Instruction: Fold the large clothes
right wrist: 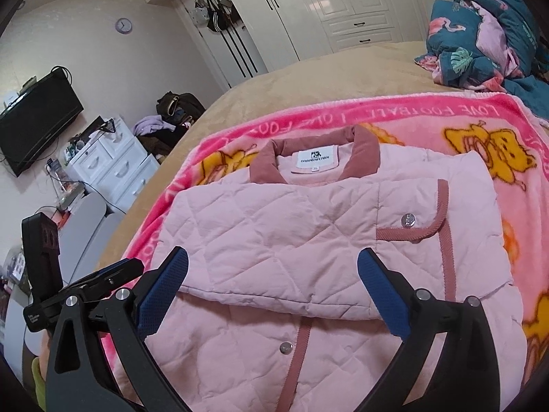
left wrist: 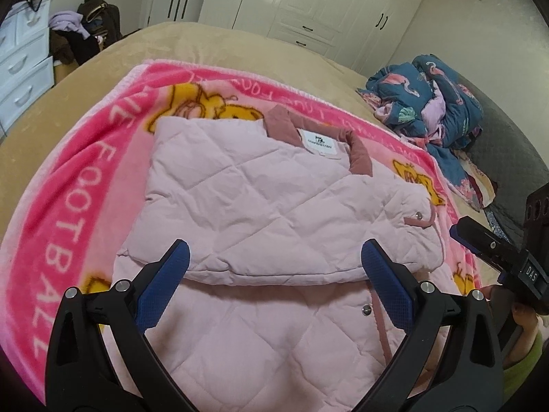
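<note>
Both tongs, left tongs [left wrist: 274, 254] and right tongs [right wrist: 272, 261], are held wide open and empty above the pink jacket [left wrist: 274, 206], which is already folded partway, so more folding may be needed

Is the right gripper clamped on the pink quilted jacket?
No. The right gripper stands wide open above the pink quilted jacket, pads touching nothing.

"LOVE FOOTBALL" — pink blanket [right wrist: 429, 110] border

Home bedroom, bed [right wrist: 308, 79], white wardrobes [right wrist: 343, 0], wall television [right wrist: 37, 116]
</note>
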Available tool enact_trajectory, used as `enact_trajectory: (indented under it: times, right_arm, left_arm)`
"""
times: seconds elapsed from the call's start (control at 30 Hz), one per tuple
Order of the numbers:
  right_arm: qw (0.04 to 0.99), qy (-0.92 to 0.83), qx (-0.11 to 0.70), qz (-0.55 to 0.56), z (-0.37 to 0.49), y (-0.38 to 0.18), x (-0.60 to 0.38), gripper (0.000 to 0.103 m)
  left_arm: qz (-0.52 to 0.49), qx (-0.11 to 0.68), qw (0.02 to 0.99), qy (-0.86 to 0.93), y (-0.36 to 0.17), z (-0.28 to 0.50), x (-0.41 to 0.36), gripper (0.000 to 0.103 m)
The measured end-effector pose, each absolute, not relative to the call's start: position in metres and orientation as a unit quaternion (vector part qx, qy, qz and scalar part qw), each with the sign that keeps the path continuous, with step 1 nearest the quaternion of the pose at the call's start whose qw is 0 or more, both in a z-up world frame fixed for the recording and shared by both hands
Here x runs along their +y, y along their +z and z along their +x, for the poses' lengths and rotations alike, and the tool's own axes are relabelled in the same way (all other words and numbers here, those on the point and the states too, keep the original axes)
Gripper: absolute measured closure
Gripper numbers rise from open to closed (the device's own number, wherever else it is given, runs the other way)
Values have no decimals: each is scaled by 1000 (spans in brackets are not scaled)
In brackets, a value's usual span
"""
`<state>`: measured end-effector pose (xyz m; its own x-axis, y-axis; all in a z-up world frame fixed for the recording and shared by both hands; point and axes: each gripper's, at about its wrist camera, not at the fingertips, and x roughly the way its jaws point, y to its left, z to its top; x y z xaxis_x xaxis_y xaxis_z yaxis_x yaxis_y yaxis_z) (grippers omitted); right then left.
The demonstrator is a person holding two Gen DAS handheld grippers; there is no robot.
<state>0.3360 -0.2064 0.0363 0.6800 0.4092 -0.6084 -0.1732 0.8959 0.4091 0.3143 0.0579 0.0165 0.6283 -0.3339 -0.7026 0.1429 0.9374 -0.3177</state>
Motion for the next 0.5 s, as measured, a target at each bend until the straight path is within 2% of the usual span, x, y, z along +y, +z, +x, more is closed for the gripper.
enact_trajectory:
  times: [0.5]
  right_arm:
    - [912, 163, 341, 160, 313, 61, -210, 4]
  left_arm:
    - [-115, 381, 908, -132, 46, 292, 65, 9]
